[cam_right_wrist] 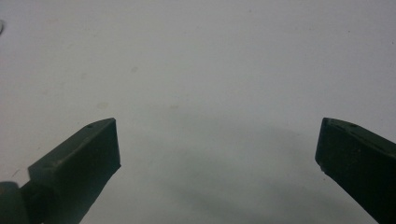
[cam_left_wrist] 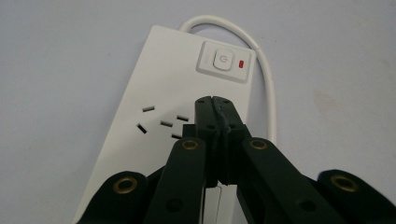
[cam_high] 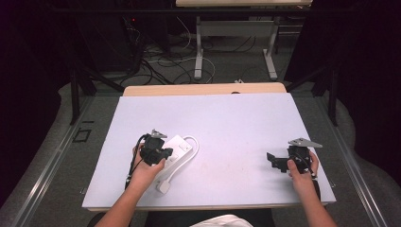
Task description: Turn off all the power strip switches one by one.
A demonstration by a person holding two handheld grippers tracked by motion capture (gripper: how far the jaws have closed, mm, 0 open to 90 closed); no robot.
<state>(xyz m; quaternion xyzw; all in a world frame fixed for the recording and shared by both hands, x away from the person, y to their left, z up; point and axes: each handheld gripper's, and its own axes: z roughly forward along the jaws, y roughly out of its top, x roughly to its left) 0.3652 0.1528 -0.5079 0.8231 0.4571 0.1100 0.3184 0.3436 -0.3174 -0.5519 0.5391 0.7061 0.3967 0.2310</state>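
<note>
A white power strip (cam_high: pixel 177 152) lies on the pale mat (cam_high: pixel 227 123) at the front left, with its white cord (cam_high: pixel 193 141) looping round its far end. In the left gripper view the power strip (cam_left_wrist: pixel 163 88) shows a push switch with a red lamp (cam_left_wrist: pixel 225 61) and one set of socket slots (cam_left_wrist: pixel 161 122). My left gripper (cam_left_wrist: pixel 215 101) is shut with nothing between its jaws, tips just above the strip between the slots and the switch. The left gripper (cam_high: pixel 163 153) sits over the strip's middle. My right gripper (cam_high: pixel 274 161) hovers open over bare mat (cam_right_wrist: pixel 210 93) at the front right.
A white plug (cam_high: pixel 163 186) lies at the strip's near end, close to the mat's front edge. A wooden table edge (cam_high: pixel 203 89) borders the mat at the back. Beyond it, cables and metal table legs (cam_high: pixel 199 52) stand on the floor.
</note>
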